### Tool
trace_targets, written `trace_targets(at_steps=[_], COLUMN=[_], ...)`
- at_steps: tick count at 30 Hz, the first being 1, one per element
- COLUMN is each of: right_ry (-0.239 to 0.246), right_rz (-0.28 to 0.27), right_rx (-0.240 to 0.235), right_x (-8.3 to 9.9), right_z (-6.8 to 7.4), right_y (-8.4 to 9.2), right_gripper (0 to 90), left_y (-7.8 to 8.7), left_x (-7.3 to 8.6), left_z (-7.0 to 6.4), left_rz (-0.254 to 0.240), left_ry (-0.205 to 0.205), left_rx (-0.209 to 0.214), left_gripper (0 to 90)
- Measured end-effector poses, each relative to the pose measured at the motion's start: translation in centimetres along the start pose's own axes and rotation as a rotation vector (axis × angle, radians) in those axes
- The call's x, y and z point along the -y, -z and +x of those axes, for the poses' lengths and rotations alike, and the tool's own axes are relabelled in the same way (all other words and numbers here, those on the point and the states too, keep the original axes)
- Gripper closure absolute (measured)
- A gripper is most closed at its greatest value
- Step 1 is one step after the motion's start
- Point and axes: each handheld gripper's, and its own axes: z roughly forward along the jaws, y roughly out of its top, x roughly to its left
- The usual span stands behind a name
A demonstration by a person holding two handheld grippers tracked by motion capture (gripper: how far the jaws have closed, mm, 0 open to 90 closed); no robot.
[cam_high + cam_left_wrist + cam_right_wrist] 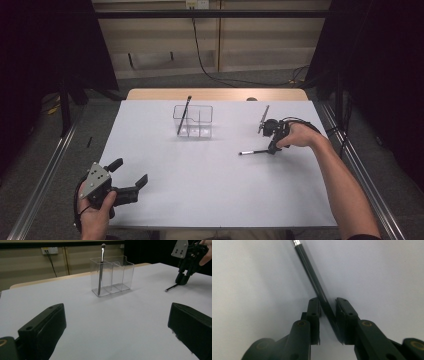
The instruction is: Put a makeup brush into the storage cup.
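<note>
High view: our right gripper [272, 146] sits low on the white table [215, 200], right of centre, jaws down over the dark end of the loose brush [254, 151]. Brush lies flat, long axis roughly across the table, pale tip pointing left toward the clear organizer [193, 121], which already has one brush [183, 116] leaning in its left compartment. Our left gripper [131, 180] is well apart at the near-left corner, so the right hand owns this pick. Left gripper view: its jaws are spread wide with nothing between them; the organizer [112, 275] sits ahead, the right gripper [182, 280] far right at the brush's [171, 287] end. Right gripper view: the handle [317, 285] runs diagonally up-left between our jaws, skewed rather than square. Jaws narrowed around it; the right pad looks touching, a thin gap shows at the left, so not clamped yet.
</note>
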Motion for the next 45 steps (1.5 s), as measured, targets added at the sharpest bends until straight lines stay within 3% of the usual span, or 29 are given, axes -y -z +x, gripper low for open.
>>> trace_targets(at_steps=[6,14,31,36,45], right_ry=[0.0,0.018,-0.02,-0.034,-0.113], right_rz=[0.002,-0.015,-0.149,-0.239,-0.399], right_rx=[-0.016,-0.004,0.035,0.057,0.027], right_x=[0.0,0.2,1.8,1.9,3.5], right_z=[0.3,0.3,1.2,1.9,2.3], right_y=[0.0,0.0,1.0,2.4,3.1], right_gripper=[84.3,84.6,84.6,84.6,84.7], left_y=[0.1,0.0,-0.1,0.0,-0.2], left_x=[0.0,0.0,0.0,0.0,0.0], left_z=[0.1,0.2,0.4,0.4,0.3], left_rz=[-0.005,-0.006,-0.007,-0.007,0.003], left_ry=[0.004,0.012,0.022,0.014,0.006], left_rx=[-0.007,-0.003,-0.013,-0.014,-0.01], left_gripper=[2.0,2.0,1.7,1.6,1.6])
